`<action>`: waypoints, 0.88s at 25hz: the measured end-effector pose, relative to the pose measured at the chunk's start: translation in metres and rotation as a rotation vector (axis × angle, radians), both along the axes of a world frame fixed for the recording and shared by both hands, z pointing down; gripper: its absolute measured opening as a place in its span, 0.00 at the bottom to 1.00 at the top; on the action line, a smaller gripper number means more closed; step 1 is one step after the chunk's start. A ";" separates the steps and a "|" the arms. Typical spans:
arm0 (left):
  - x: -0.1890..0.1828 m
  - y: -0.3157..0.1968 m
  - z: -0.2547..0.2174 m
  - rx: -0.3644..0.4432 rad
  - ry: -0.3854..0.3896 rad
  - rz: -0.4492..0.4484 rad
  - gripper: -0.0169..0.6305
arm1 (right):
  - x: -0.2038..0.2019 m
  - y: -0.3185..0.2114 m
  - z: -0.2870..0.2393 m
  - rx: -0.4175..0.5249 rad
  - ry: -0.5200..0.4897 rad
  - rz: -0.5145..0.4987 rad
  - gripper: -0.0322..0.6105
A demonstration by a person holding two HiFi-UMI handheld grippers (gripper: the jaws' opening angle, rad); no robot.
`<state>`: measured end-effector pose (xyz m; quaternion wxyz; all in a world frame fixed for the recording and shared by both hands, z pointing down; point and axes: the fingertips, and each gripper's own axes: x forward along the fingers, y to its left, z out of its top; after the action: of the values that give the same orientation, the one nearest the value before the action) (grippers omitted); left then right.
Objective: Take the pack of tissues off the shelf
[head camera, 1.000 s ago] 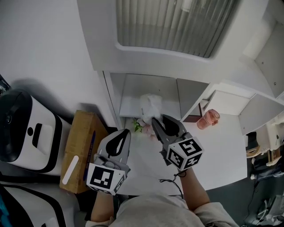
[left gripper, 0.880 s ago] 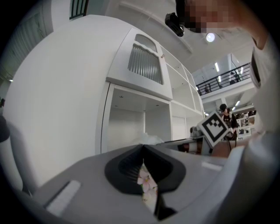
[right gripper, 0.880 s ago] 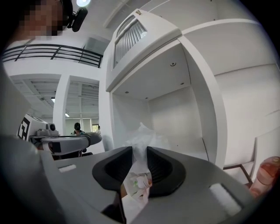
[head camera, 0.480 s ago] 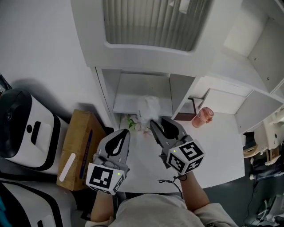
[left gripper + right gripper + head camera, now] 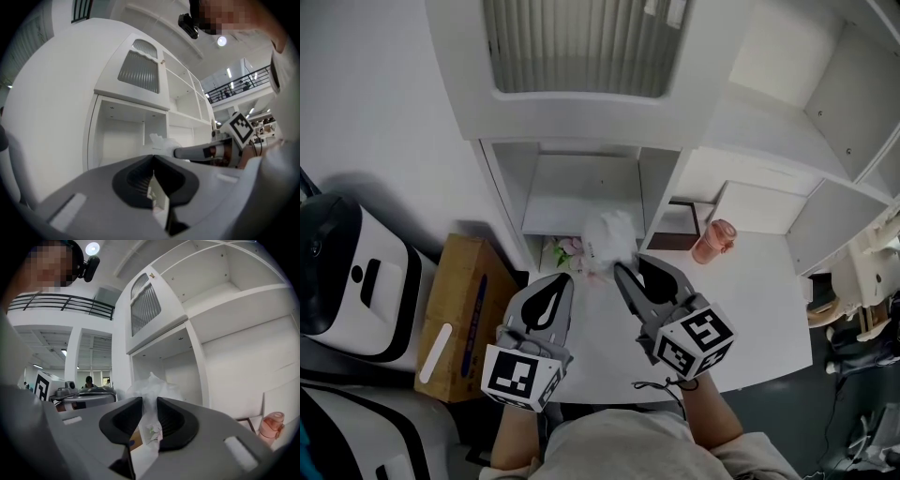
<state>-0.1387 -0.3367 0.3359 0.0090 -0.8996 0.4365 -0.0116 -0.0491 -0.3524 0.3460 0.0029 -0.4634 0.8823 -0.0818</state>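
As the tissues (image 5: 609, 234) are probably handling light and squashy, the right hand-held gripper (image 5: 636, 269) is pinching their bunched wrapper (image 5: 151, 392).

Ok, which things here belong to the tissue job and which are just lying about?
Job: pack of tissues, clamped in right gripper; white shelf.
Lying about: pink bottle, cardboard box, white appliance; left gripper shut, empty.

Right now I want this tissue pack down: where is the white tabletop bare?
Bare tabletop lies right of the right gripper, this side of the pink bottle, out to the edge. The shelf bay behind the pack of tissues is bare too. Crowded leftward: left gripper, cardboard box.
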 end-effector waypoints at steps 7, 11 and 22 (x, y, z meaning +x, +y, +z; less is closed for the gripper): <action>0.022 0.010 -0.001 0.005 0.003 0.034 0.03 | 0.021 0.021 -0.006 0.013 0.002 0.019 0.21; 0.038 0.017 -0.002 0.006 0.003 0.057 0.03 | 0.034 0.031 -0.007 0.012 0.006 0.029 0.21; 0.080 0.039 -0.001 0.013 0.011 0.098 0.03 | 0.069 0.065 -0.007 0.021 0.005 0.047 0.21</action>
<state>-0.0588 -0.2977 0.3347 0.0133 -0.9199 0.3919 -0.0034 0.0196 -0.2875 0.3392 0.0077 -0.4843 0.8720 -0.0711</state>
